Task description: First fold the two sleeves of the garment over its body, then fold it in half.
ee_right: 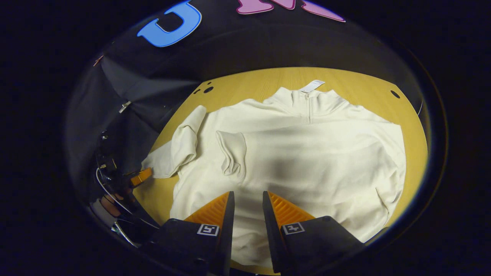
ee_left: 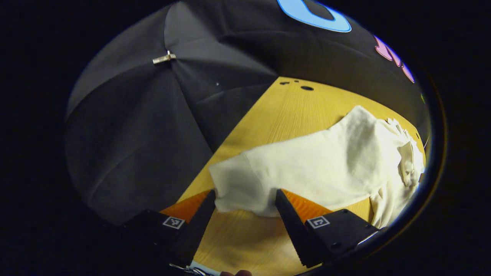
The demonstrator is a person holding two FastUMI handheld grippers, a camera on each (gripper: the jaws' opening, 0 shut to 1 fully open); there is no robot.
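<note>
A cream-white zip-neck pullover [ee_right: 307,161] lies flat on the wooden table [ee_right: 368,88], collar at the far side. One sleeve [ee_right: 232,151] lies folded across its chest. The other sleeve [ee_right: 180,147] juts out at the left edge, bent over itself. My left gripper [ee_left: 245,191] is open wide, and that sleeve's cuff [ee_left: 238,184] lies between its fingertips, not pinched. The same gripper [ee_right: 139,177] appears at the sleeve's end in the right gripper view. My right gripper [ee_right: 247,193] hovers over the pullover's lower body, fingers a narrow gap apart and holding nothing.
The table's edge [ee_left: 230,132] runs close beside the loose sleeve, with the black cloth wall beyond it. Small dark holes [ee_left: 307,88] mark the table's far corner. A hand and cables [ee_right: 111,203] sit behind the left gripper. A white tag [ee_right: 312,85] sticks out at the collar.
</note>
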